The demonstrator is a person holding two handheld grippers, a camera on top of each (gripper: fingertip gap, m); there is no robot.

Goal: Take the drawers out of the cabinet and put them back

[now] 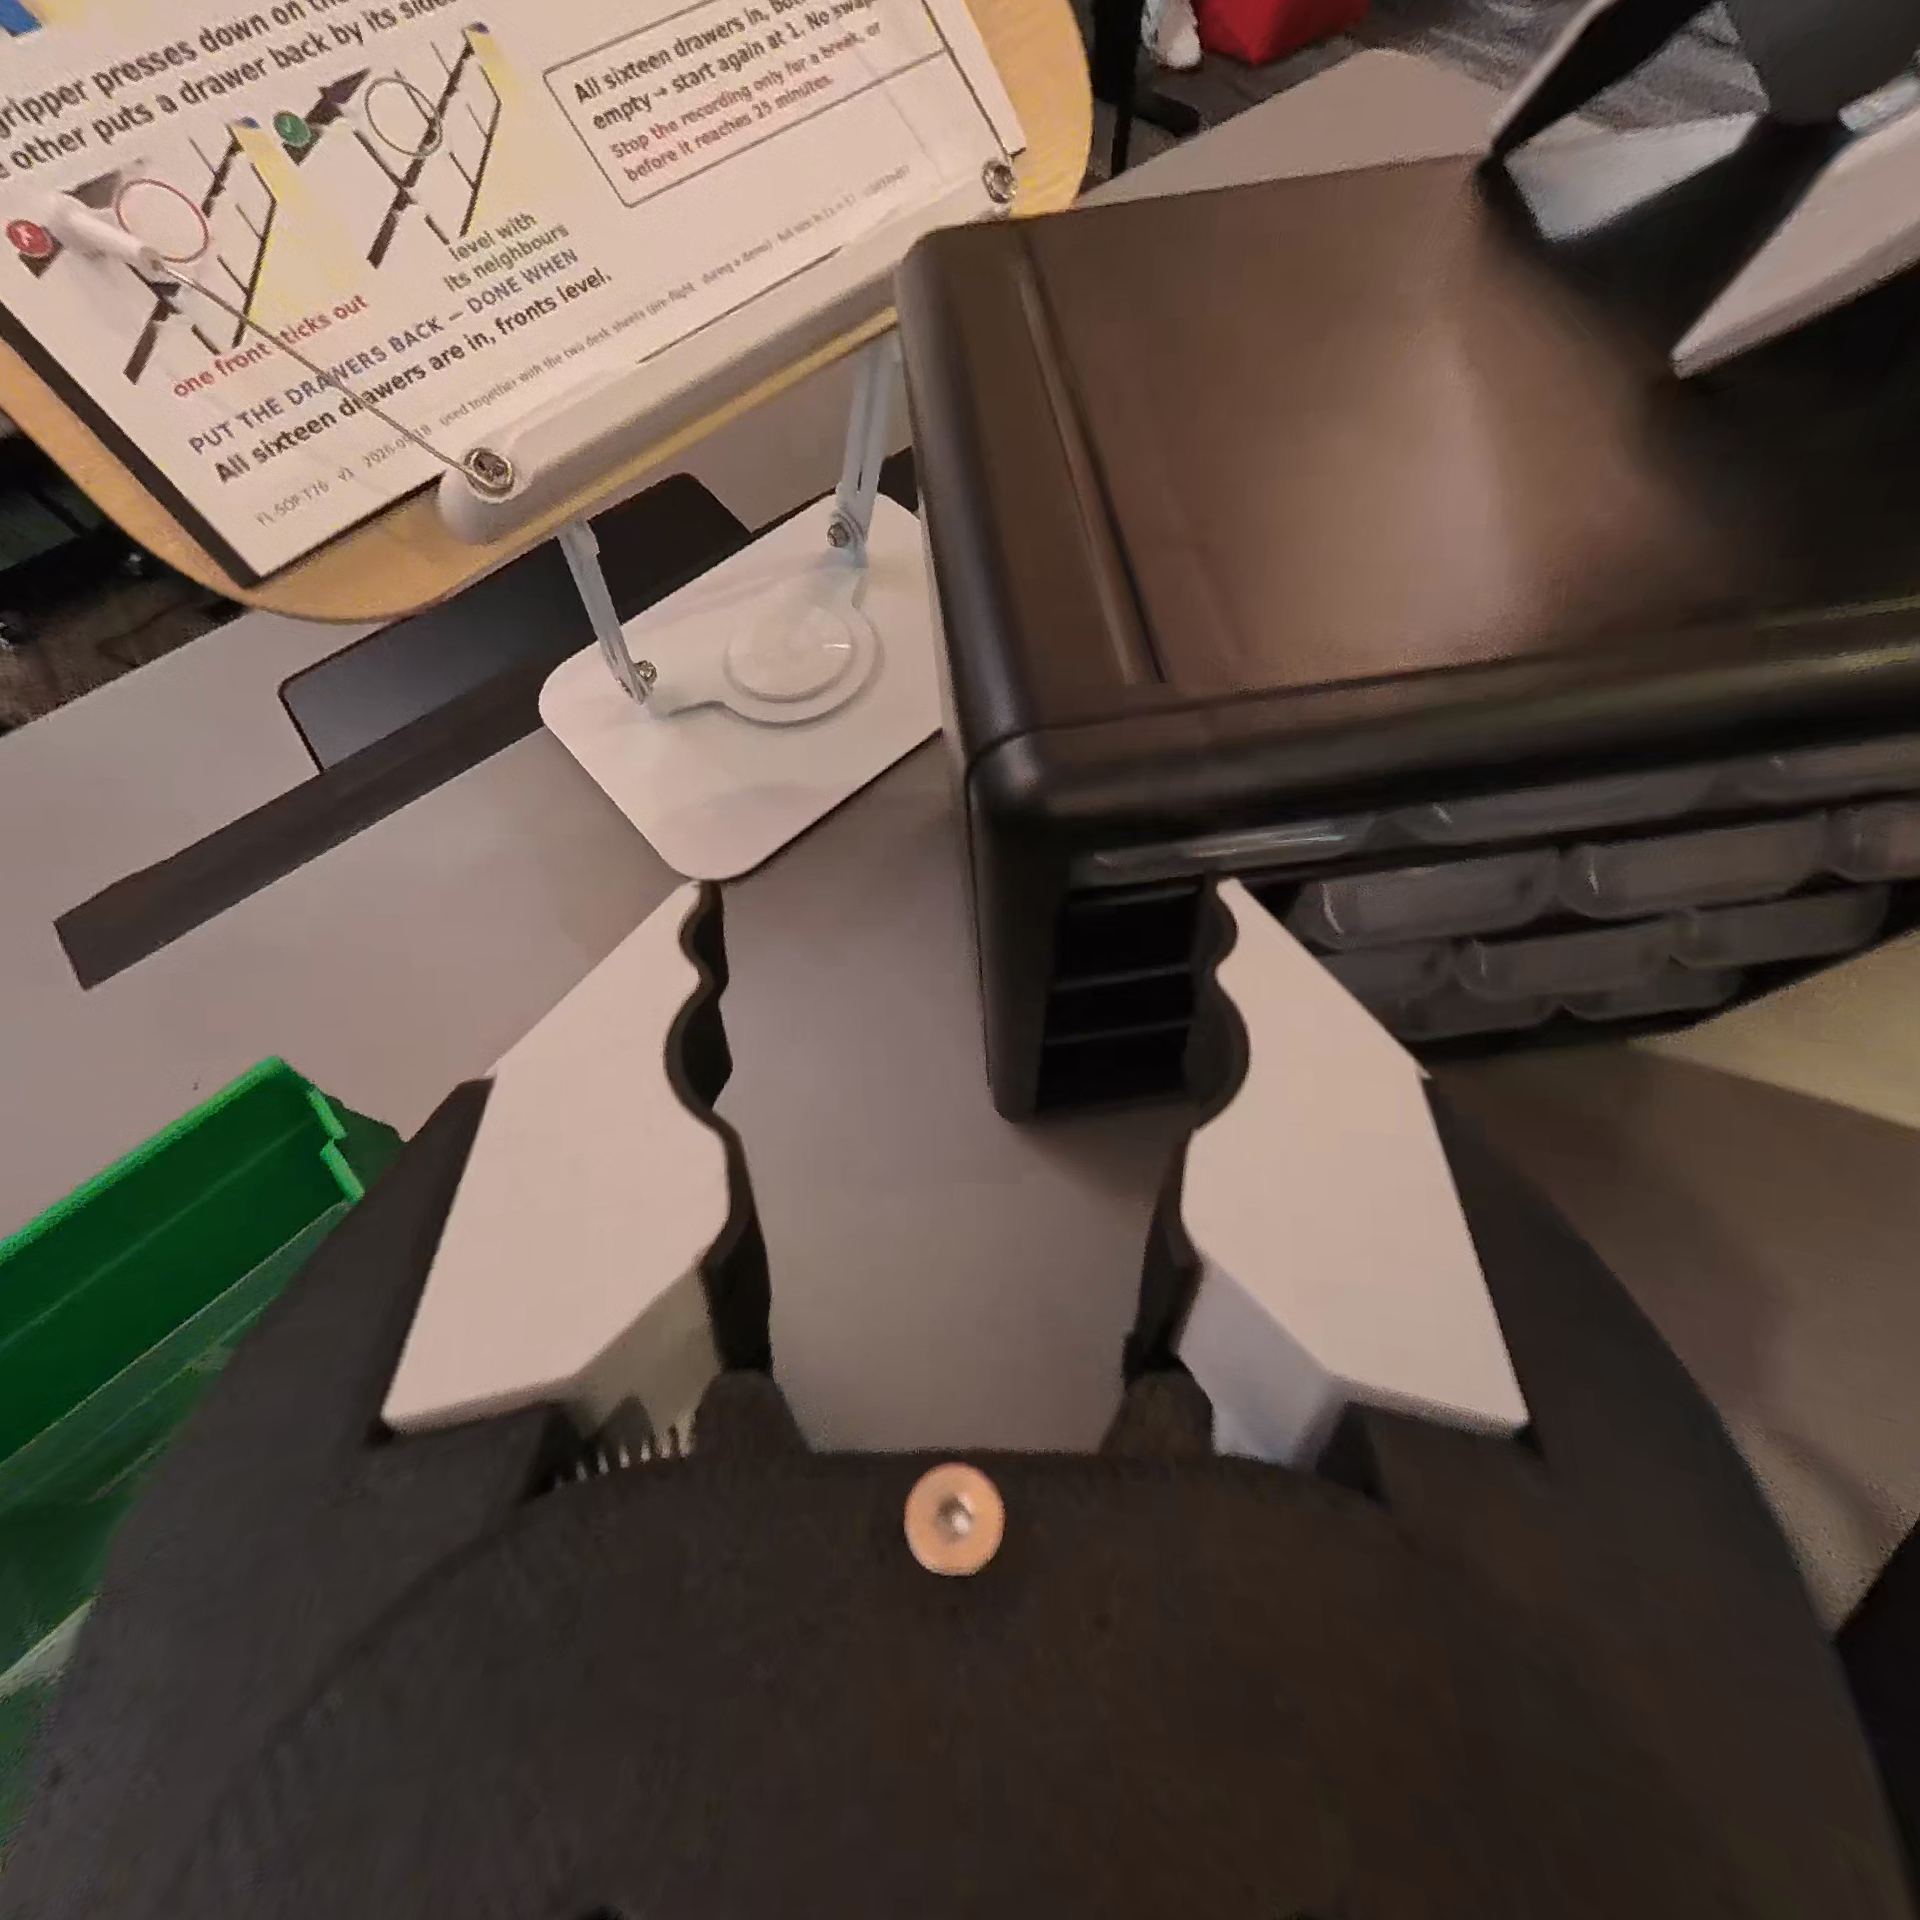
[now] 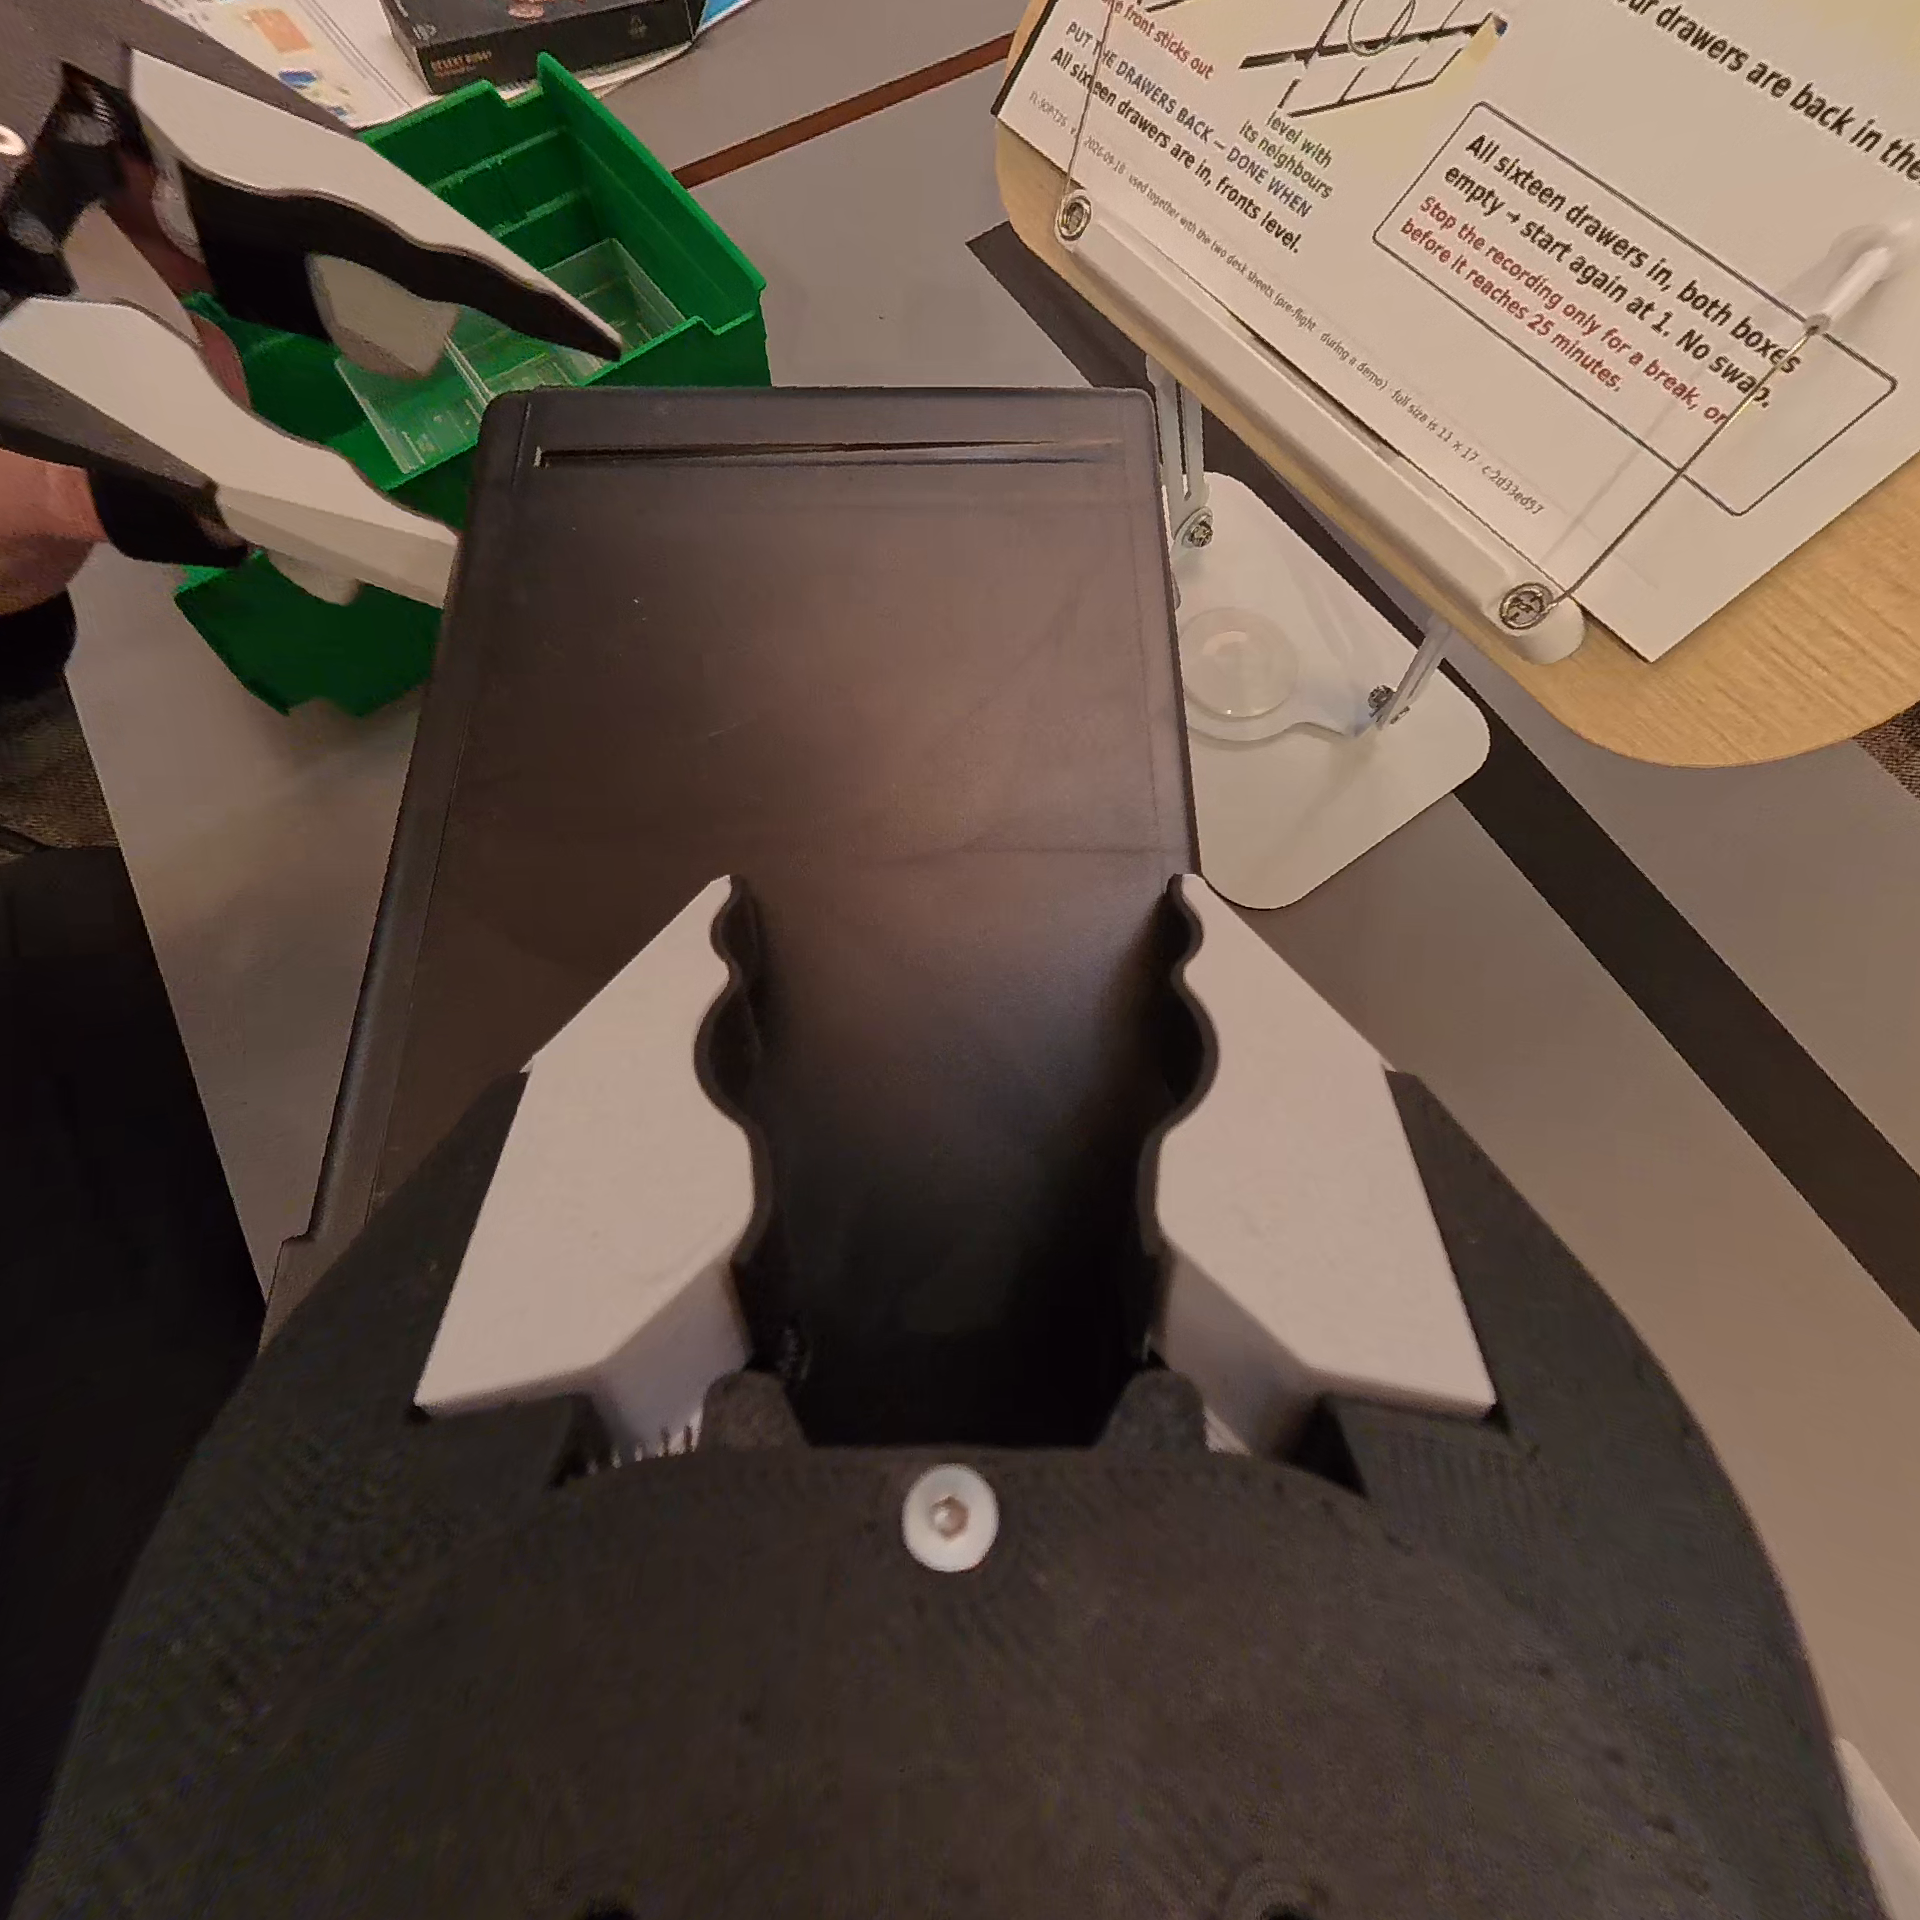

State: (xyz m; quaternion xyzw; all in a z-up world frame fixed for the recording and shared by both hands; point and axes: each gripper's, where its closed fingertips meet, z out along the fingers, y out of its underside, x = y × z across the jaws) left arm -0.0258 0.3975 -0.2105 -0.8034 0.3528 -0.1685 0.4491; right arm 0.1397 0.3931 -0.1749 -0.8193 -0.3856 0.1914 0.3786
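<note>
Both grippers spread wide, empty: left gripper (image 1: 961,914) hovers over the grey table (image 1: 312,935) beside the black cabinet (image 1: 1351,499), right gripper (image 2: 956,904) above its top. Clear drawers (image 2: 499,364) lie in a green bin (image 2: 644,187).

Cabinet (image 1: 1351,499) drawers (image 1: 1558,914) motion-blurred, green bin (image 1: 156,1247) cut by left edge

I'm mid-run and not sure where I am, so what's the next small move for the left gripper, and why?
Probably ease the open, empty left gripper right and forward to a clear drawer in the black cabinet. Its leftmost column shows empty slots, clear drawers already lie in the green bin, and the right gripper, open, is over the cabinet top, perhaps steadying it.
</note>
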